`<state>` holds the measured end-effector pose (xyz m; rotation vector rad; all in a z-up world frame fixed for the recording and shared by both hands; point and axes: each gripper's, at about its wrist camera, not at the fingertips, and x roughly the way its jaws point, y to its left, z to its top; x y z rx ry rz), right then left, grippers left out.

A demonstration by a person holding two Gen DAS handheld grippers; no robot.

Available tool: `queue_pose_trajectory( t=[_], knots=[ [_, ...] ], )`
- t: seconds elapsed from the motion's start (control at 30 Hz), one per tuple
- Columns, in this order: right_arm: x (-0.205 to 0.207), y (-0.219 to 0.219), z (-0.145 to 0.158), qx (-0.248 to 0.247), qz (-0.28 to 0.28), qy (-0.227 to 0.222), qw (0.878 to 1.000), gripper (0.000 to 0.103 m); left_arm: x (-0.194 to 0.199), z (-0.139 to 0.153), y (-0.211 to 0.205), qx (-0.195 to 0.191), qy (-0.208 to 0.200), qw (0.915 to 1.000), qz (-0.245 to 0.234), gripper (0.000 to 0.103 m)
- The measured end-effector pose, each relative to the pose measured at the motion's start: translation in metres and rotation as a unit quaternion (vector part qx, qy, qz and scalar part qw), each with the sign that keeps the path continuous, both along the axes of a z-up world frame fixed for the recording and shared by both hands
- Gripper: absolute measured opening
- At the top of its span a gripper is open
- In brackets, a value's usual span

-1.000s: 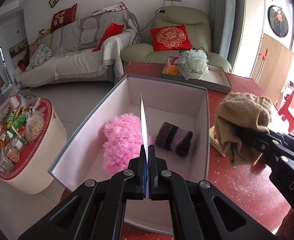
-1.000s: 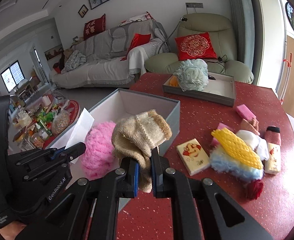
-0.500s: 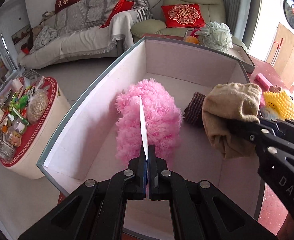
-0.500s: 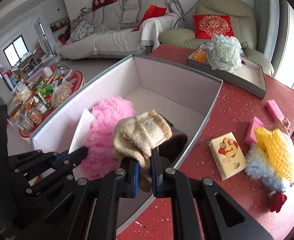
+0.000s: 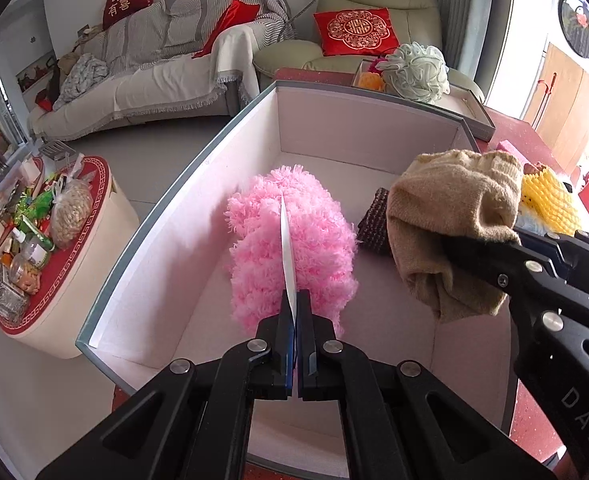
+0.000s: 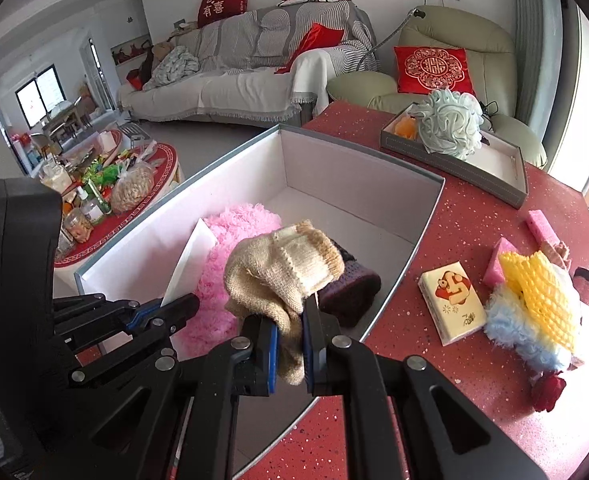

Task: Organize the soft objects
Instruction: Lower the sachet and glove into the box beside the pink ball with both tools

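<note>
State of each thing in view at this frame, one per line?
left gripper: shut on a white card
right gripper: shut on the beige knit sock, above the box
box: open
pink fluffy item: in box
dark knit item: in box

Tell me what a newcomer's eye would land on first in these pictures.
First, the fluffy pink puff lying in the big white-lined box on the red table. Next, the beige knit sock held above the box, pinched in the right tongs, while the left tongs grip a thin white card on edge over the puff. To the right on the table lies a heap with a yellow foam net.
</note>
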<state>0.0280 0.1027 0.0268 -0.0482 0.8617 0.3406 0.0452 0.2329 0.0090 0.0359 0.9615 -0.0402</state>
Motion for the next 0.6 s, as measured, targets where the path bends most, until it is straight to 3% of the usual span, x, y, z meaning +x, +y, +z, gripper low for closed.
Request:
queue_pose_trajectory(
  t=[0.6],
  knots=[
    [0.038, 0.013, -0.008, 0.001, -0.002, 0.033, 0.999, 0.010, 0.031, -0.005, 0.006, 0.004, 0.022, 0.9998, 0.001, 0.000]
  ],
)
